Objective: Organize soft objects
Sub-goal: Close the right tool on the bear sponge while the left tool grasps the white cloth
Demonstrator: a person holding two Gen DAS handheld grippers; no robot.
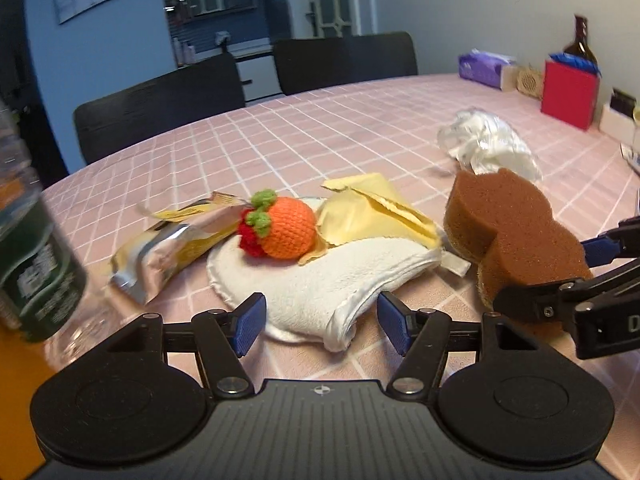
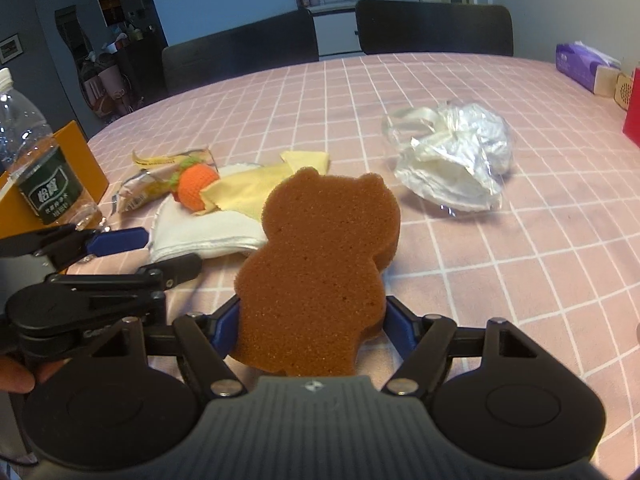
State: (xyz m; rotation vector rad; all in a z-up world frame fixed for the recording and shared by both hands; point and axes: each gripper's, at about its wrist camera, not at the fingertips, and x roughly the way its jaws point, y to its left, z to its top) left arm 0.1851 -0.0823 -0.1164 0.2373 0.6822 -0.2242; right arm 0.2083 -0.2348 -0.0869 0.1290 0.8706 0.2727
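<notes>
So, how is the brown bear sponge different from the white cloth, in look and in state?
The brown bear sponge is thick, porous and cut in a bear outline; the white cloth is thin, fluffy and folded. The sponge sits gripped between the right gripper's pads, raised at an angle; the cloth lies flat on the table, ungripped, with the left gripper open before it. Both are soft.

The right gripper (image 2: 312, 326) is angled downward over the table, its blue pads (image 2: 400, 328) pressed against a brown sponge (image 2: 320, 264). The left gripper (image 1: 320, 322) is held just beside it, likewise tilted down, jaws spread with nothing gripped.
</notes>
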